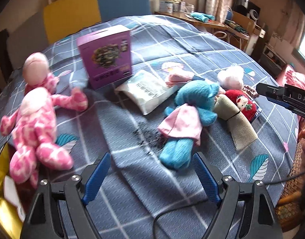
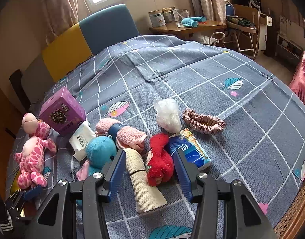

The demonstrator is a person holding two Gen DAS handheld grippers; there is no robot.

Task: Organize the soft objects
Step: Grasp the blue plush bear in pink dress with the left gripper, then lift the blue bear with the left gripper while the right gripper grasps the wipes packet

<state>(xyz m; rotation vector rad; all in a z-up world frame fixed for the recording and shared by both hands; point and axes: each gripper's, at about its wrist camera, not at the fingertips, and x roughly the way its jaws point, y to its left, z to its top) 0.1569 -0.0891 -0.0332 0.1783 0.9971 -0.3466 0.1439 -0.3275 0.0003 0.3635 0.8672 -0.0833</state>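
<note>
The right gripper (image 2: 150, 171) hung with jaws apart astride the beige rolled cloth (image 2: 144, 181) and red plush (image 2: 160, 159), not pressing either, while the left gripper (image 1: 151, 176) stood with jaws wide and empty over the bed (image 1: 222, 55). Just left of the cloth lay the blue plush doll (image 2: 100, 153), farther left the pink giraffe (image 2: 32, 153). Beyond the cloth were the purple box (image 2: 62, 112) and a pink scrunchie (image 2: 203, 121).
</note>
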